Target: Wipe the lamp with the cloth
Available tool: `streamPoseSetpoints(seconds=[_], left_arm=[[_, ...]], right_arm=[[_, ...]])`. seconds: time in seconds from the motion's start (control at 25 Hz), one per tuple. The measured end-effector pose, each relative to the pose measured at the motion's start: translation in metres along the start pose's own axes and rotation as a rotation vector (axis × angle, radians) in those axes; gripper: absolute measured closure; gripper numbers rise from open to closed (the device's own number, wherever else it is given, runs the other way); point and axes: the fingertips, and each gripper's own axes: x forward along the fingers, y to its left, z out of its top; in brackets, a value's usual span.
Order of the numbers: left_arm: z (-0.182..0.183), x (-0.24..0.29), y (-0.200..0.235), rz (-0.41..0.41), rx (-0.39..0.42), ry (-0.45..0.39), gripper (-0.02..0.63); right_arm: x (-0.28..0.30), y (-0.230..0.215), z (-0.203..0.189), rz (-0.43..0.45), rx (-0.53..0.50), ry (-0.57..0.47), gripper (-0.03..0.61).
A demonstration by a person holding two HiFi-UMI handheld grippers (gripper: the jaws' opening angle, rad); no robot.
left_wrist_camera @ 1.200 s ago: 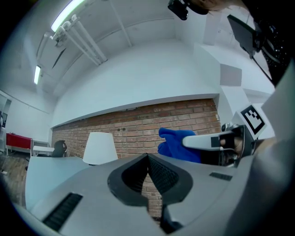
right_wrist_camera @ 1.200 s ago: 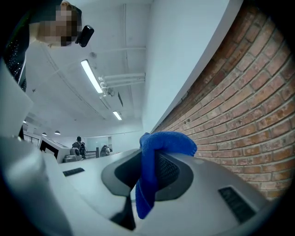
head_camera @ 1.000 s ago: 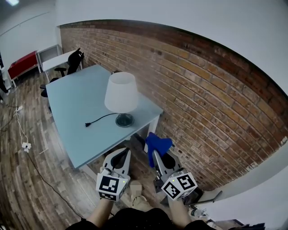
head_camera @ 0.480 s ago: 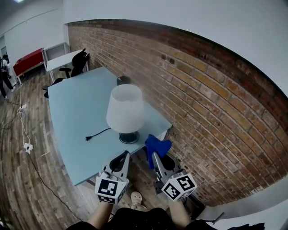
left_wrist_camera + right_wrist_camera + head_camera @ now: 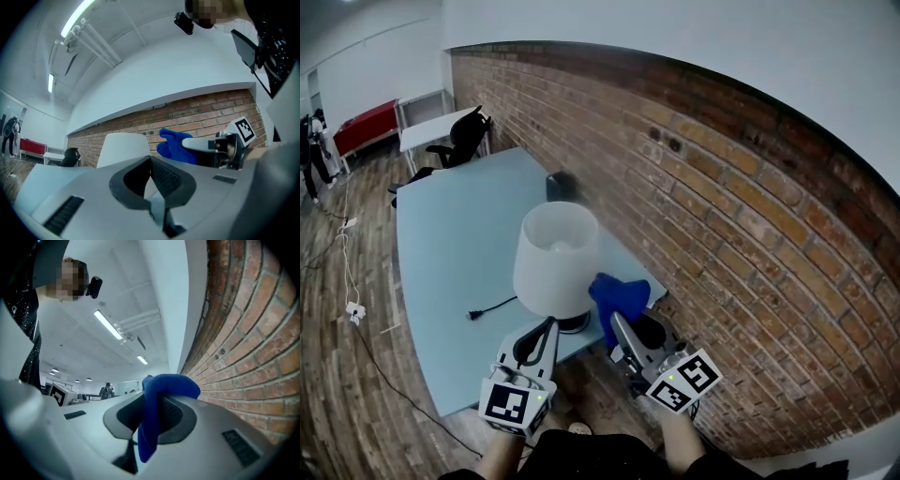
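Table (image 5: 441, 234): top lay bare left of and beyond lamp (image 5: 555, 262). Obstacles: wall (image 5: 722, 234) stood close on lamp's right, cloth (image 5: 619, 295) just beside shade there; cord (image 5: 495, 306) ran left from base; black box (image 5: 560, 185) sat behind, by wall.

White lamp (image 5: 555, 261), blue cloth (image 5: 619, 294), red-brown brick wall (image 5: 731, 225).
The lamp shade is plain white, its base dark, its cord (image 5: 492, 307) black. The table (image 5: 459, 234) is pale blue. The left gripper (image 5: 551, 324) and right gripper (image 5: 615, 321) are grey, with black-and-white square patterns on their cubes.
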Motion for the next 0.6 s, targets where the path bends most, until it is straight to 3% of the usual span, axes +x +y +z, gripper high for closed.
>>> streamPoseSetpoints(seconds=[0.24,0.44,0.6], left_arm=[[0.017,0.009,0.045,0.108,0.046,0.005,0.604],[0.015,0.007,0.068,0.175,0.047,0.002,0.604],[0.005,0.015,0.067,0.173,0.055,0.007,0.604]], right_arm=[[0.043,-0.007,0.040,0.177,-0.135,0.030,0.517],[0.066,-0.013,0.058,0.126,-0.211,0.014,0.517],[0.073,-0.022,0.039,0.117,-0.182,0.032,0.517]])
